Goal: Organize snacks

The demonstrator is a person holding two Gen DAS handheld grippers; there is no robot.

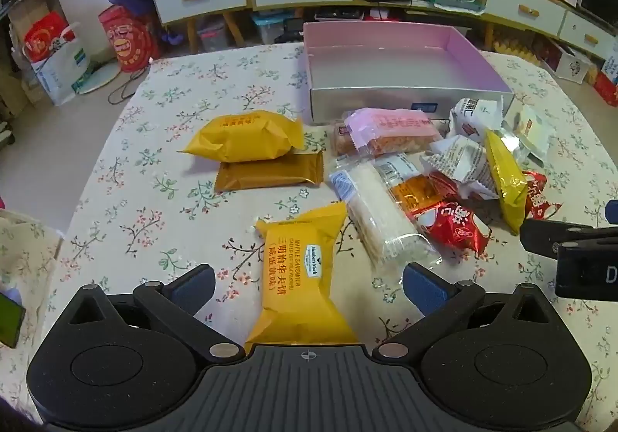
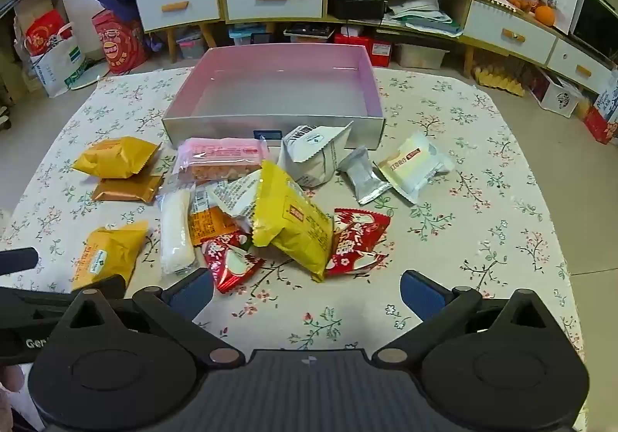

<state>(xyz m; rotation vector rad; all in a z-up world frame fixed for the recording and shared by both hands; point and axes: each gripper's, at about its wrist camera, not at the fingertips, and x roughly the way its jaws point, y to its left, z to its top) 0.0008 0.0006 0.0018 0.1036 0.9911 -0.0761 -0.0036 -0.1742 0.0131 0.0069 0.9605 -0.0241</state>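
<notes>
I am at the very start of tidying the snacks: the pink box [image 2: 365, 80] stands empty at the far side of the flowered tablecloth [image 2: 483, 239], and every packet lies outside it. Just in front of the box sits a loose pile with a pink bar [image 2: 222, 158], a white packet [image 2: 313, 158], a big yellow bag [image 2: 293, 223] and red wrappers [image 2: 355, 239]. To the left of the box, a little apart from the pile, lie two orange packets stacked [image 1: 247, 150]. My left gripper [image 1: 309, 289] has its jaws spread wide and holds nothing; an orange waffle packet [image 1: 305, 277] lies between its fingers, nearer to me than the box. My right gripper [image 2: 307, 291] is also wide open and empty, above bare cloth short of the pile. I judge the next move is to close the left jaws on the waffle packet and carry it into the box.
</notes>
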